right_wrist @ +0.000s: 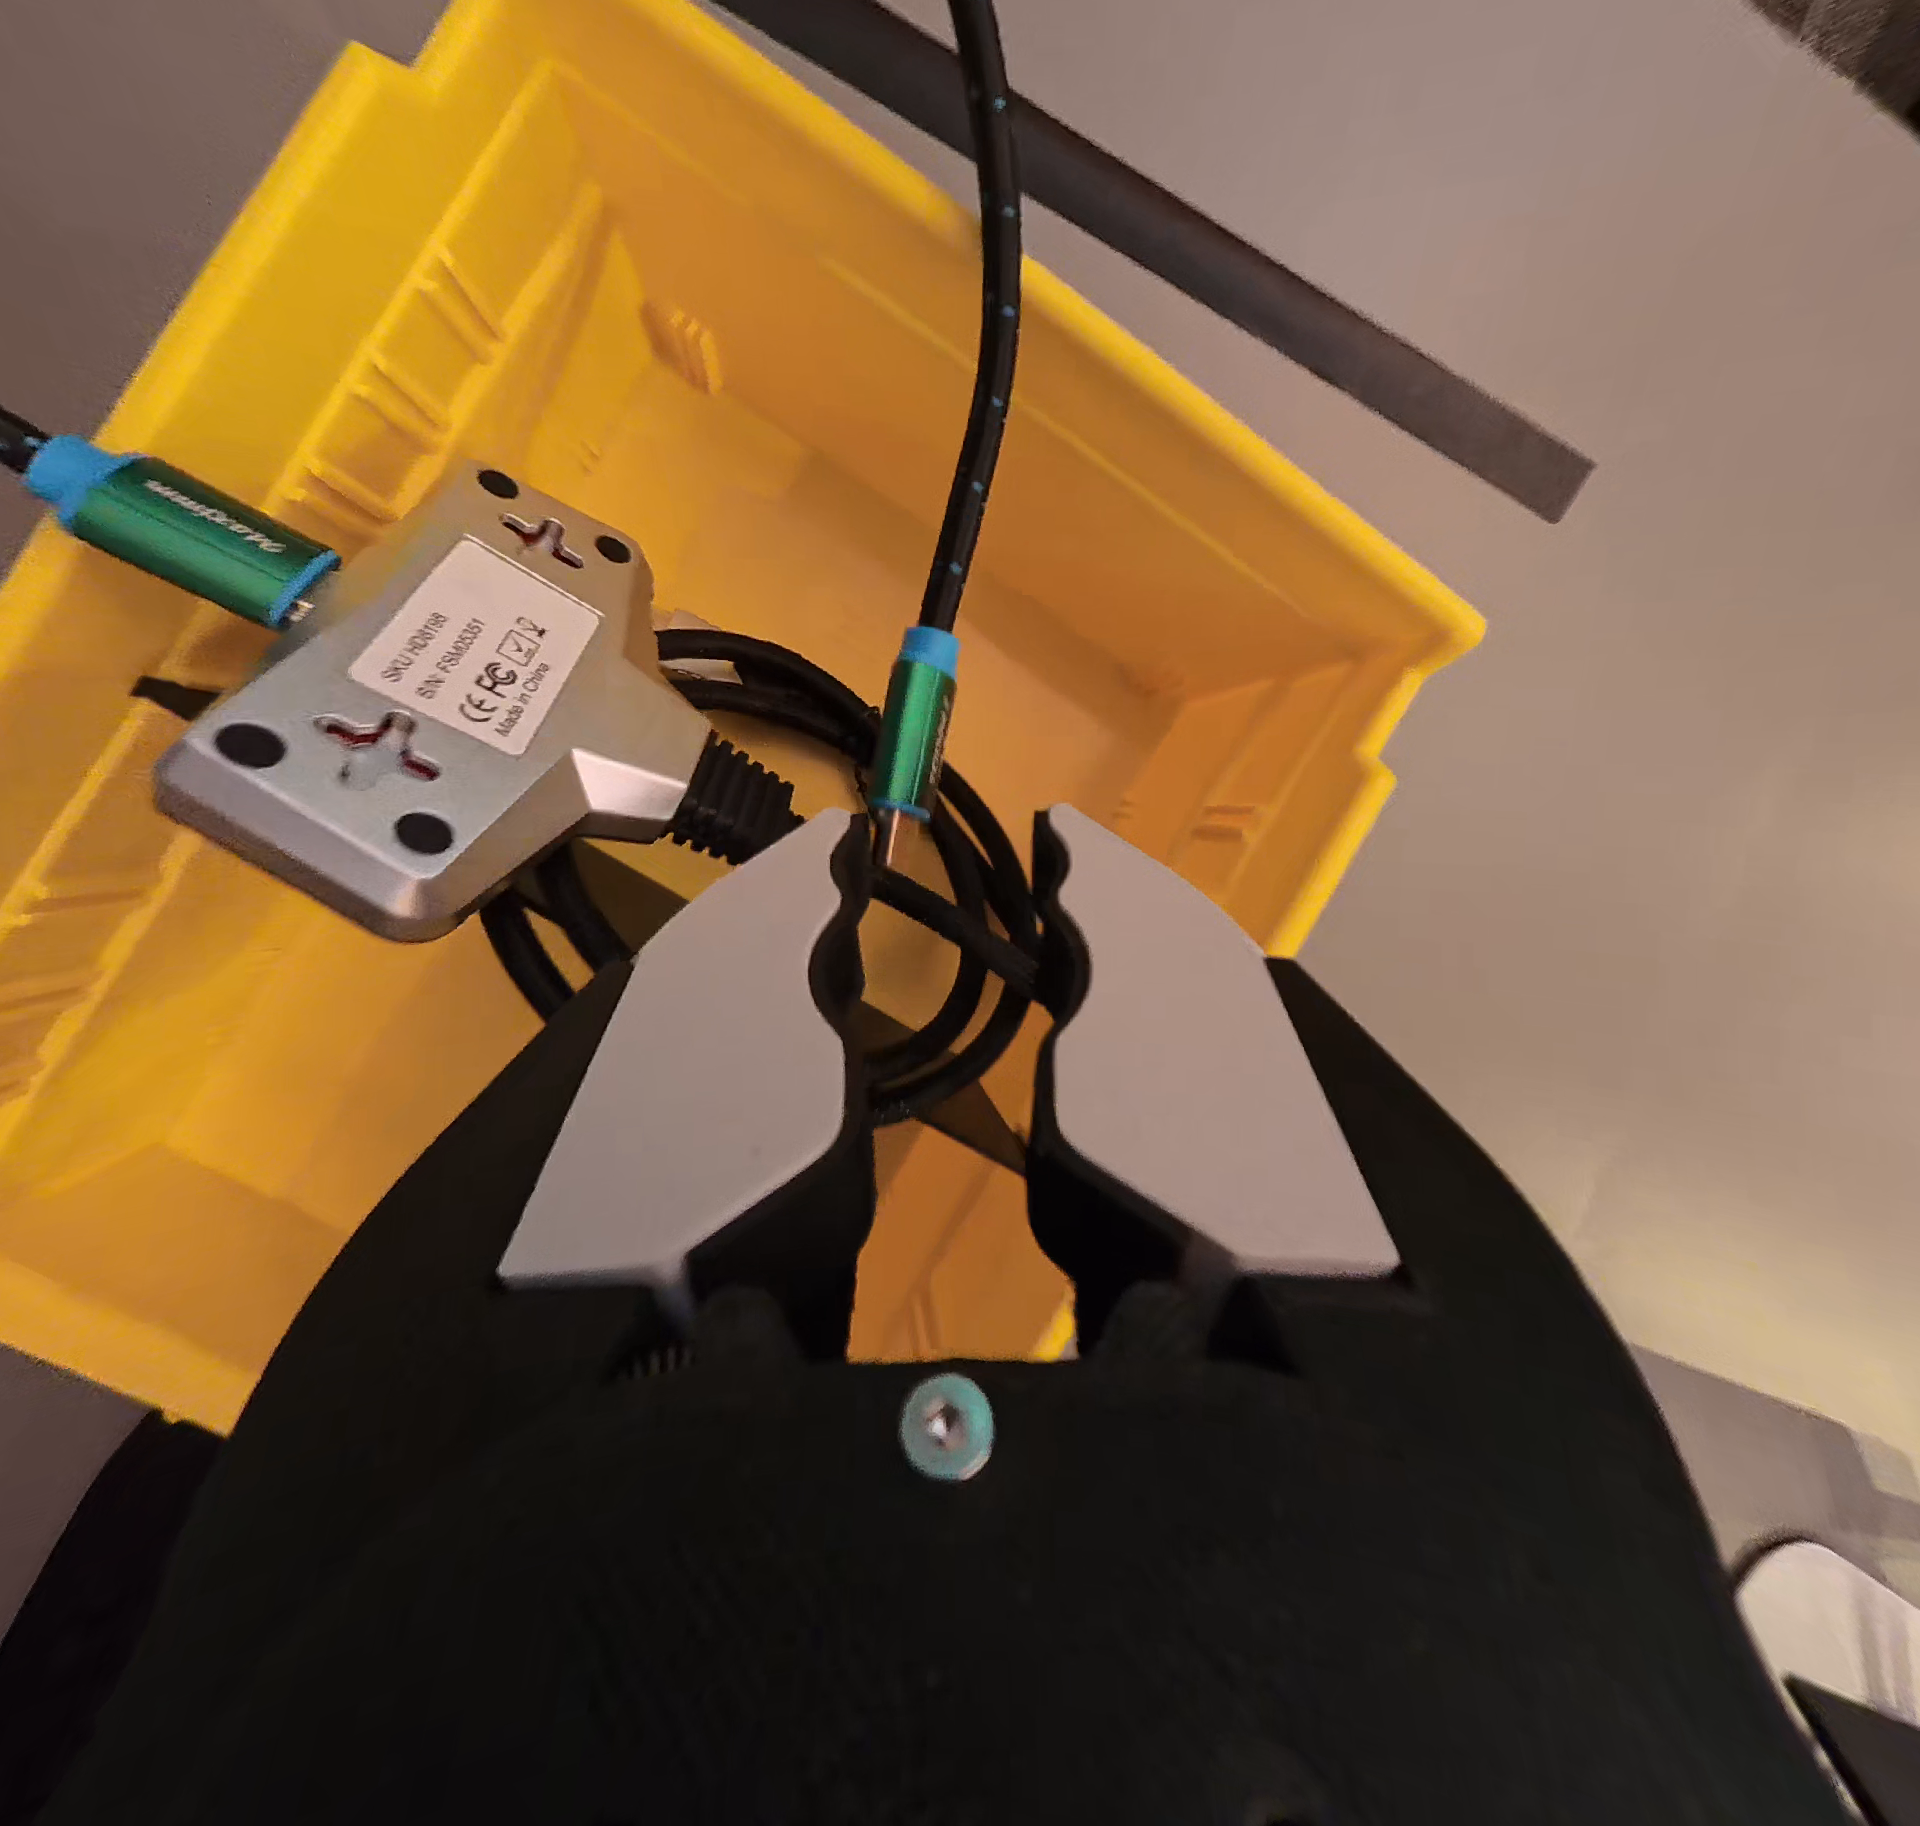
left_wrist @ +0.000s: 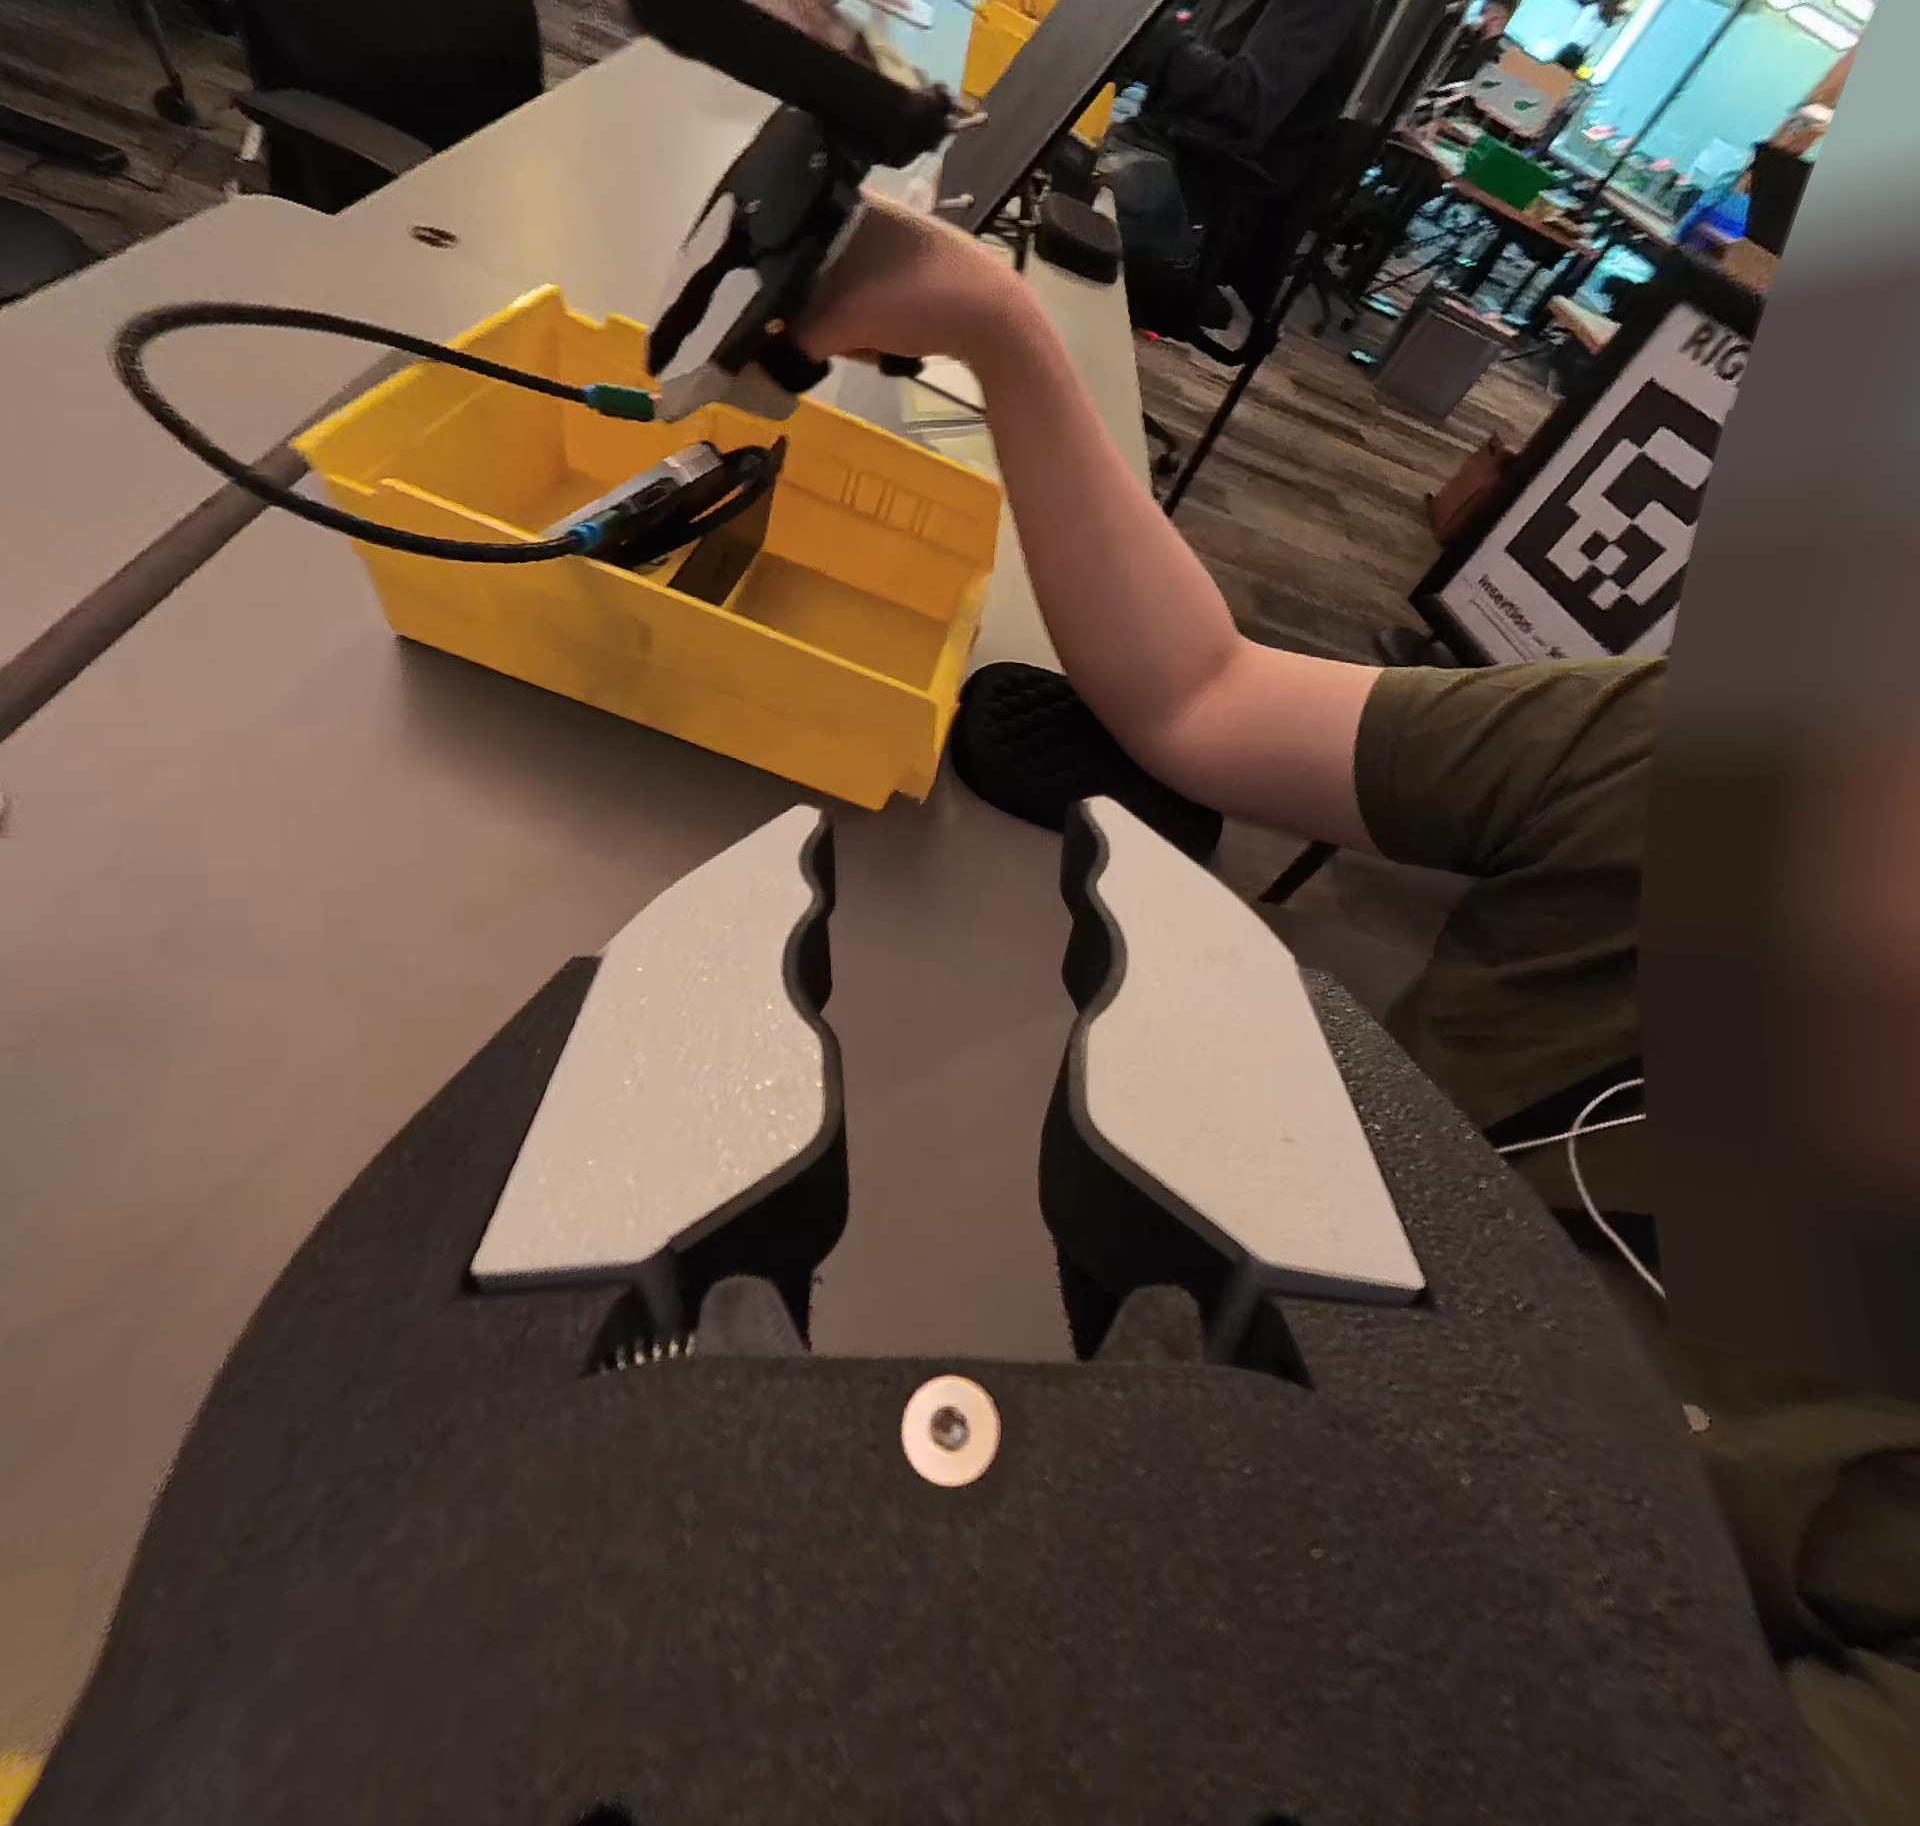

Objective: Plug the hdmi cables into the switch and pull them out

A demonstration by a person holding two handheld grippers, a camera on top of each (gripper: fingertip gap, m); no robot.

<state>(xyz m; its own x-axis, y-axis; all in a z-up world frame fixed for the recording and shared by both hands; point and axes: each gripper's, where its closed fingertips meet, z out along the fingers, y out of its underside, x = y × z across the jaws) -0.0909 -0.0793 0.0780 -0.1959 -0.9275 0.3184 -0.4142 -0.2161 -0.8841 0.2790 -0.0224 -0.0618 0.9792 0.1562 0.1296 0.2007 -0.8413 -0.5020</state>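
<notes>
Grey table (left_wrist: 260, 893) carries a yellow plastic bin (right_wrist: 1143, 405); inside, a silver metal switch (right_wrist: 416, 727) lies underside-up on coiled black cord. One green-shelled plug (right_wrist: 187, 540) sits at its port. Right gripper (right_wrist: 945, 831) jaws spread, second braided-cable plug (right_wrist: 914, 727) at the left fingertip. Left gripper (left_wrist: 945, 831) jaws spread, empty.

1. Silver switch (right_wrist: 416, 711): left of centre in the right wrist view, underside up, tilted on coiled black cable.
2. Green plug (right_wrist: 182, 540): far left, seated in the switch.
3. Second green plug (right_wrist: 914, 722): centre, unplugged, metal tip pointing down.
</notes>
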